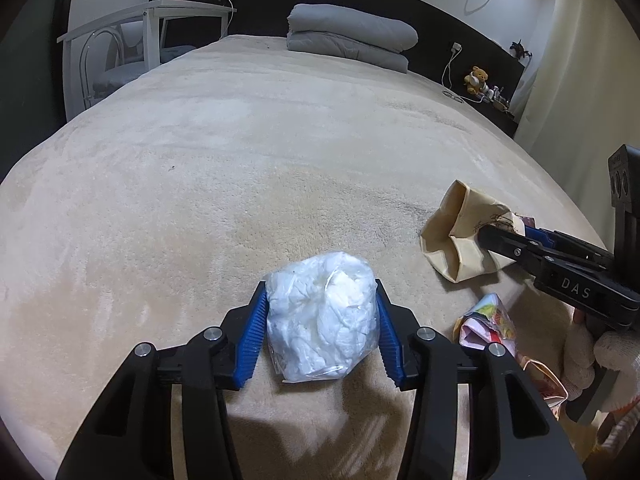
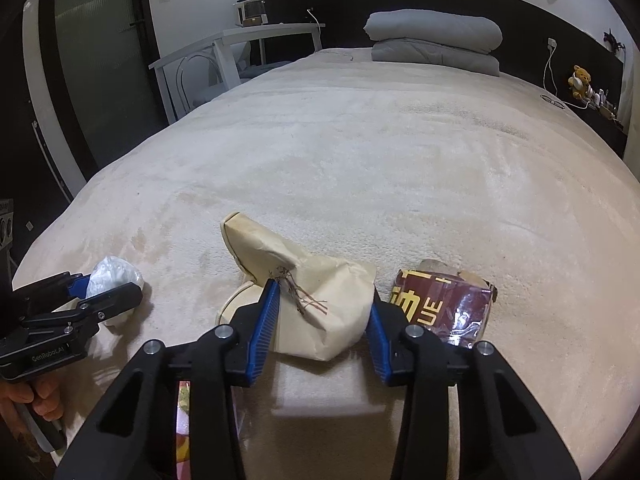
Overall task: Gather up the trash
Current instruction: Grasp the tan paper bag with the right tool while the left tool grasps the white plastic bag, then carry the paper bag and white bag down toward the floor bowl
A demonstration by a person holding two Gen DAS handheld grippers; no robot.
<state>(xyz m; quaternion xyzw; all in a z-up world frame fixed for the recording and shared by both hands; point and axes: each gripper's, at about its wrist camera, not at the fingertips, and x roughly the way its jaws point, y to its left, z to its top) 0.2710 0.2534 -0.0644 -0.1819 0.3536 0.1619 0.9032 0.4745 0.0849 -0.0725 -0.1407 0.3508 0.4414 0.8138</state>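
White plastic wad (image 1: 323, 316) between left claw (image 1: 322, 334) pads, paper bag (image 2: 316, 304) between right claw (image 2: 322, 320) pads

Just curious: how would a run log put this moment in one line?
left claw: around white plastic wad | right claw: around tan paper bag | bed

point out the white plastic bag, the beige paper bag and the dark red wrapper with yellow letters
crumpled white plastic bag (image 1: 322, 320), left wrist view, middle of the bundle
crumpled beige paper bag (image 2: 324, 300), right wrist view, its front face
dark red wrapper with yellow letters (image 2: 444, 304), right wrist view, its printed side
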